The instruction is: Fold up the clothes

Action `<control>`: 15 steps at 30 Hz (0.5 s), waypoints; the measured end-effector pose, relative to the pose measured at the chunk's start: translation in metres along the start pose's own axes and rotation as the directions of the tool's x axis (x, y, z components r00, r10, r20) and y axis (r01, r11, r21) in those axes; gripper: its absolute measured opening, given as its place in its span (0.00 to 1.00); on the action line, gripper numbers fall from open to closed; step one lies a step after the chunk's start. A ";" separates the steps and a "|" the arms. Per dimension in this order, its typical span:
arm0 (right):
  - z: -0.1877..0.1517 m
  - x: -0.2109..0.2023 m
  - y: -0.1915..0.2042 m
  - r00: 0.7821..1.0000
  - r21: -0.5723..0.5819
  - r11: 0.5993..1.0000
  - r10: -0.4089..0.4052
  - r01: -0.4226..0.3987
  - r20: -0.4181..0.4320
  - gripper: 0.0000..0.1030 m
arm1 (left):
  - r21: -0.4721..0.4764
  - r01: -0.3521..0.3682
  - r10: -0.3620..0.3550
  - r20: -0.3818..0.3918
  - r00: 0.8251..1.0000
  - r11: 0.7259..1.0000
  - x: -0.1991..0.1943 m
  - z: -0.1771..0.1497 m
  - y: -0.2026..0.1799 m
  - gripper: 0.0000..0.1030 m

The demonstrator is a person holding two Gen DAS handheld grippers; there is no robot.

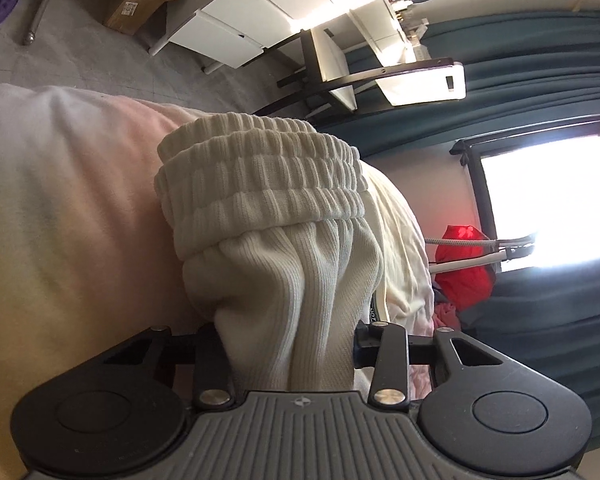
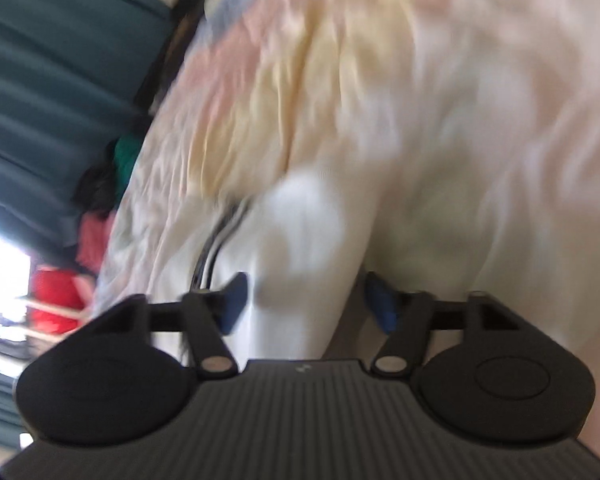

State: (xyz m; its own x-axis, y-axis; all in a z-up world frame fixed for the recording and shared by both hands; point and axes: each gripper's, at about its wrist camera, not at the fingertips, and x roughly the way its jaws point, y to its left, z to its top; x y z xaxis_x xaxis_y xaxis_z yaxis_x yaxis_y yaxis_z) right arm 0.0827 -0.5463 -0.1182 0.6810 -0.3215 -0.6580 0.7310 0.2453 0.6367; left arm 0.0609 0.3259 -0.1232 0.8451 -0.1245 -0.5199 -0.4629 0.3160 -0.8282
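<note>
A cream ribbed garment (image 1: 284, 272) with a gathered elastic waistband (image 1: 260, 184) fills the middle of the left wrist view. My left gripper (image 1: 288, 340) is shut on its bunched fabric just below the waistband; the cloth hides the fingertips. In the blurred right wrist view the same cream garment (image 2: 300, 248) runs between the blue pads (image 2: 234, 300) of my right gripper (image 2: 306, 304), which is shut on it. A dark cord or trim (image 2: 210, 248) hangs beside the cloth.
A pale pink and yellow bedspread (image 1: 60, 200) lies under the garment and also shows in the right wrist view (image 2: 420, 80). White drawers (image 1: 240, 20), a dark-framed chair (image 1: 340, 76), teal curtains (image 1: 540, 60), a bright window (image 1: 552, 208) and a red bag (image 1: 464, 268) stand beyond.
</note>
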 end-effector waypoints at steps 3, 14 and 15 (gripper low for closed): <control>-0.009 -0.020 0.033 0.994 -0.183 0.983 0.015 0.006 0.112 0.68 | 0.022 0.004 -0.004 -0.007 1.000 1.000 0.001 0.001 0.000 0.36; -0.202 -0.087 0.136 0.906 -0.736 0.550 0.365 -0.396 -0.214 0.67 | 0.078 0.007 -0.007 -0.005 1.000 0.997 0.002 0.002 -0.005 0.36; -0.220 -0.089 0.137 0.899 -0.754 0.508 0.359 -0.415 -0.253 0.67 | 0.087 0.007 -0.007 -0.002 1.000 0.996 0.002 0.001 -0.005 0.36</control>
State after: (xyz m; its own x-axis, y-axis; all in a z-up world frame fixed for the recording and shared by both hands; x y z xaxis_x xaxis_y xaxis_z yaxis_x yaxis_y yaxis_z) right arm 0.1321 -0.2833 -0.0608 0.8850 0.0306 -0.4647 0.1214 0.9482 0.2936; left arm 0.0651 0.3255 -0.1199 0.8477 -0.1285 -0.5147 -0.4321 0.3957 -0.8104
